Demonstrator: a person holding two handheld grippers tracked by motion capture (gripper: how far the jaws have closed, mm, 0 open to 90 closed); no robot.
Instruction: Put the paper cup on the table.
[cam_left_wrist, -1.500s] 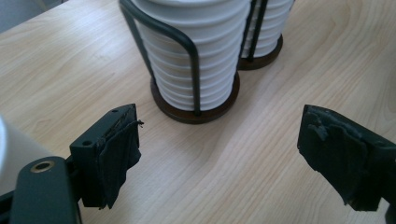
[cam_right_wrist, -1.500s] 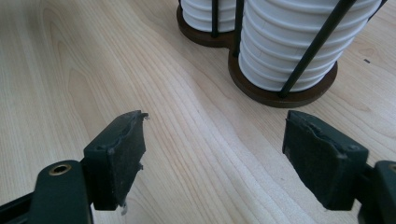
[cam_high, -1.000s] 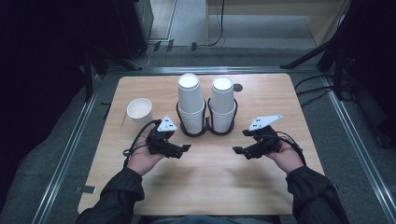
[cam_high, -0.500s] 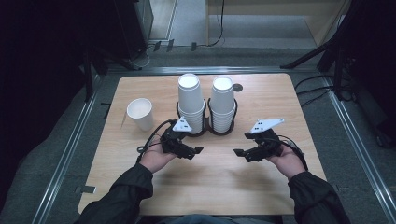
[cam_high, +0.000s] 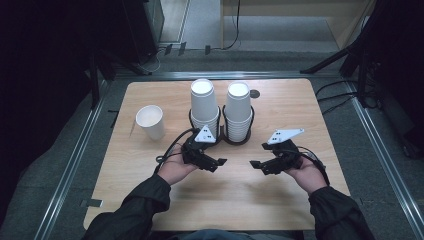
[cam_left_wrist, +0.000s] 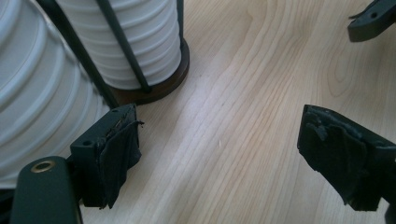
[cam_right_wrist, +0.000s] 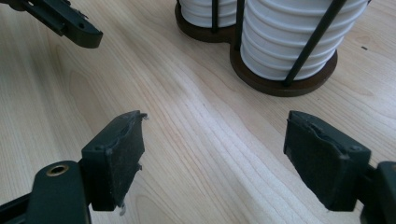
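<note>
While both claws hover low over the bench (cam_high: 300, 105), the high view shows the left claw (cam_high: 216, 163) just in front of the left cup stack (cam_high: 204, 106) and the right claw (cam_high: 256, 165) further off from the right cup stack (cam_high: 238, 109); both sets of jaws stand apart with nothing between them, and a single paper cup (cam_high: 150, 121) stands alone well off to the left claw's outer side. The stacks are white nested paper cups, upright in a dark twin wire holder (cam_high: 222, 134). I judge them light, thin-walled and easily crushed, with smooth, slightly slippery sides, so the best hold is gentle, across the top cup just under its rolled rim, where the wall is stiffest. From the left gripper view, the left cup stack (cam_left_wrist: 37, 93) sits touching-close beside the left-hand jaw and the right cup stack (cam_left_wrist: 135, 42) just ahead of it, their ribbed rims banded behind black wires on a brown base; bare wood lies between the open jaws. From the right gripper view, the right cup stack (cam_right_wrist: 299, 37) rises ahead of the right-hand jaw and the left cup stack (cam_right_wrist: 205, 11) beyond it, and the left claw's tip (cam_right_wrist: 70, 23) shows far off to the jaws' left; these jaws too gape over bare wood.
</note>
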